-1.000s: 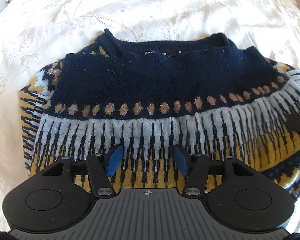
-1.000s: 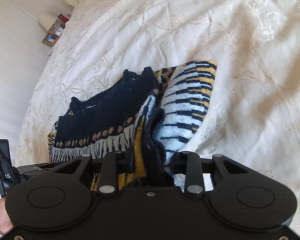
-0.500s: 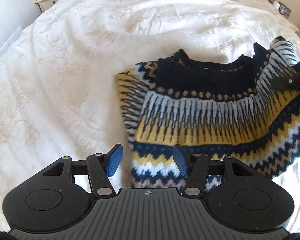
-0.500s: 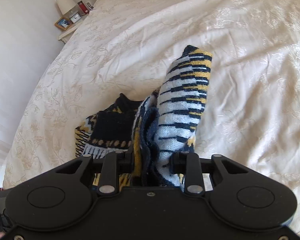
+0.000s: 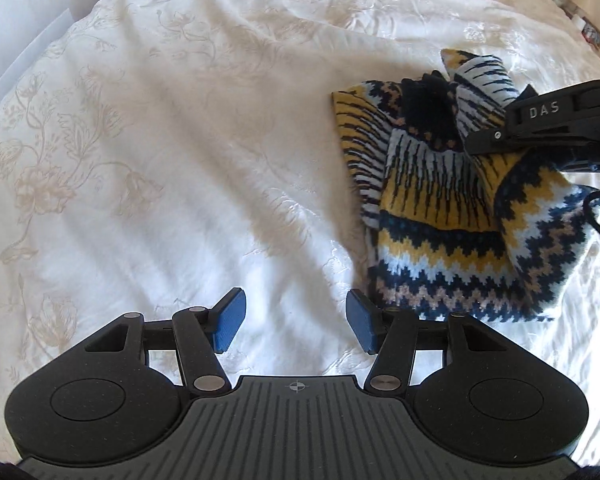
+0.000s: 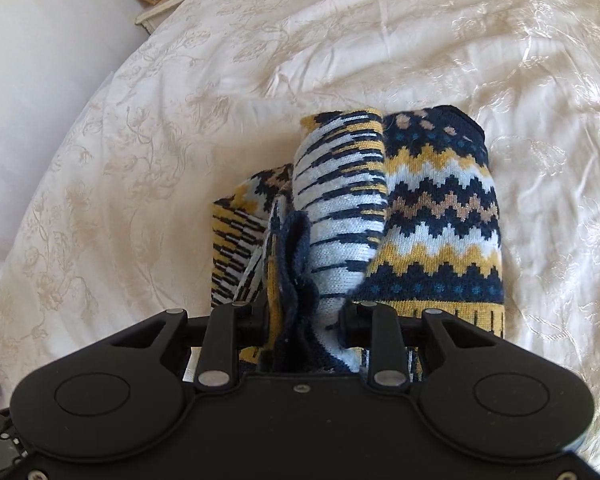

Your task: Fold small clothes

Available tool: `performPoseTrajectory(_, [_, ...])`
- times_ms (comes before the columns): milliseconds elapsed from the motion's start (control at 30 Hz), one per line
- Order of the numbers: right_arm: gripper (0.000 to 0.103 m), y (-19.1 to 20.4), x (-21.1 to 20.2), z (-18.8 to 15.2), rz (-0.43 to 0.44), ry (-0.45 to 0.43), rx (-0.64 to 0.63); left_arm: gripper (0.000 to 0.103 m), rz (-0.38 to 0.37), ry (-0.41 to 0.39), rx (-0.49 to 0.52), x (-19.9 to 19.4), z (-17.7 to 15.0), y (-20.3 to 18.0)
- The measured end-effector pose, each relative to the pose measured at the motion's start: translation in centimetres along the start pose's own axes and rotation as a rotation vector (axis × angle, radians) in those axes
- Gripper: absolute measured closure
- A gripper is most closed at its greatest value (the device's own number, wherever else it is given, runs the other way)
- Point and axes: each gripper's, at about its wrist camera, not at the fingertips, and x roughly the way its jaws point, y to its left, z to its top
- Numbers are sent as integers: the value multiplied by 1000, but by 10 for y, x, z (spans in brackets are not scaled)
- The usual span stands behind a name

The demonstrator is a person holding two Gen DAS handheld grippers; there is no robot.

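Left gripper [image 5: 292,320] withdrawn, jaws wide, empty; right gripper [image 6: 304,320] jaws clamp sweater [image 6: 432,216].

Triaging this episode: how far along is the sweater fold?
Done: the sweater already lies partly doubled on the bedspread, a yellow-striped side tucked under at its left edge. In hand: the right gripper is shut on a bunched, lifted part of the knit, mid-fold. The left gripper is open over bare bedspread, holding nothing. Left: lay the held part down and flatten; the bundle looks lumpy, not a tidy rectangle.
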Motion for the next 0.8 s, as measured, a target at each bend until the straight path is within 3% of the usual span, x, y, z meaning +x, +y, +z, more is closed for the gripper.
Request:
performPoseTrajectory(100, [62, 14, 12, -6, -48, 21, -53, 49, -5, 10, -18, 2, -2, 9])
performPoseTrajectory(167, [54, 20, 17, -7, -47, 28, -64, 49, -6, 17, -32, 4, -2, 12])
performPoseTrajectory(467, [52, 3, -17, -11, 148, -59, 39, 49, -15, -4, -17, 2, 7, 12])
performPoseTrajectory(600, [52, -27, -33, -18, 120, -90, 121, 49, -27, -41, -4, -6, 22, 4])
performPoseTrajectory(800, [52, -57, -49, -38, 39, -116, 125, 49, -75, -120, 39, -19, 53, -28])
